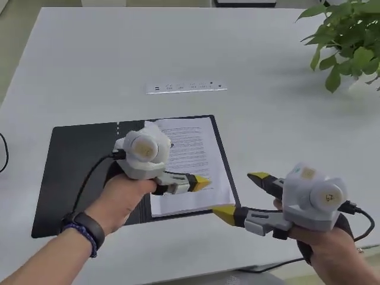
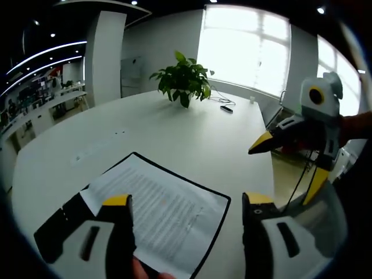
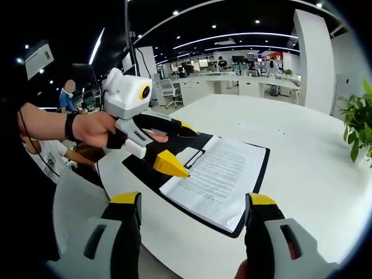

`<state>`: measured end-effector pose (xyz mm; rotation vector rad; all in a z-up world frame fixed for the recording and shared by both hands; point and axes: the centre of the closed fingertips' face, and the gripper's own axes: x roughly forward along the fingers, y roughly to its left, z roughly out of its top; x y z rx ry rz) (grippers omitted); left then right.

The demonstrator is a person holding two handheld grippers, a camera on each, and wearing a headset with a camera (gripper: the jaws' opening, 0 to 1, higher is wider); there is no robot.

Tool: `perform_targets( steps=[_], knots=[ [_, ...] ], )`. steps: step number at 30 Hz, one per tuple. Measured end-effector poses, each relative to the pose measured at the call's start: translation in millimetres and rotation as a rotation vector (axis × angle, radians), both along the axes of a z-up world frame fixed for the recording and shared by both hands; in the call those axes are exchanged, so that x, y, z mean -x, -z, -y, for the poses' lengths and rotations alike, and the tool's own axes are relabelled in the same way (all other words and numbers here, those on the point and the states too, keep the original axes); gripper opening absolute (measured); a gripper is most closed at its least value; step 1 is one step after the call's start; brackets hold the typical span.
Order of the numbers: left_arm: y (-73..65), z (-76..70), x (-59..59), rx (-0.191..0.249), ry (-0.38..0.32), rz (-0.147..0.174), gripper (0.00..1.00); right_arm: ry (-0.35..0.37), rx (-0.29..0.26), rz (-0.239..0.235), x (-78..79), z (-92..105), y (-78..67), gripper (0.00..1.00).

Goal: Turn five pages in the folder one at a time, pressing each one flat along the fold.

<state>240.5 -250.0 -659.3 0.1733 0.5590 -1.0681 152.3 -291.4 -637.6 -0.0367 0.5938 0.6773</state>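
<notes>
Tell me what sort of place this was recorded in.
Probably an open-plan office: a big white table with a potted plant on it. The right gripper view shows rows of desks under long strip ceiling lights.

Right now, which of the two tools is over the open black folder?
The left tool: it hangs open above the white printed page in the black folder. The right tool is off the folder's right corner, over the white table.

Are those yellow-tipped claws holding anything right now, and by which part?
Nothing is held. The left gripper is open over the printed page in the folder; the right gripper is open beside its near corner.
</notes>
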Motion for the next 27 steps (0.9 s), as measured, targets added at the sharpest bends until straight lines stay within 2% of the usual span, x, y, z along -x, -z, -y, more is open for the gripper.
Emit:
perform_targets(
  steps=[6,14,18,23,27],
  knots=[
    [15.8,23.0,-3.4,-0.038,0.04,0.007,0.76,0.008,-0.001,-0.008,1.6,4.9,2.1,0.72],
    [50.3,48.1,-2.2,-0.112,0.083,0.004,0.76,0.019,0.001,-0.016,0.7,13.4,5.5,0.71],
    [64.6,54.5,-0.6,-0.139,0.093,-0.001,0.76,0.024,-0.002,-0.021,-0.3,15.8,6.4,0.71],
    [89.7,57.0,-2.9,-0.183,0.081,-0.028,0.76,0.03,-0.003,-0.026,-2.2,17.6,7.7,0.71],
    [103.0,57.2,-5.1,-0.197,0.057,-0.047,0.76,0.03,-0.006,-0.029,-1.8,18.9,7.9,0.71]
  ],
)
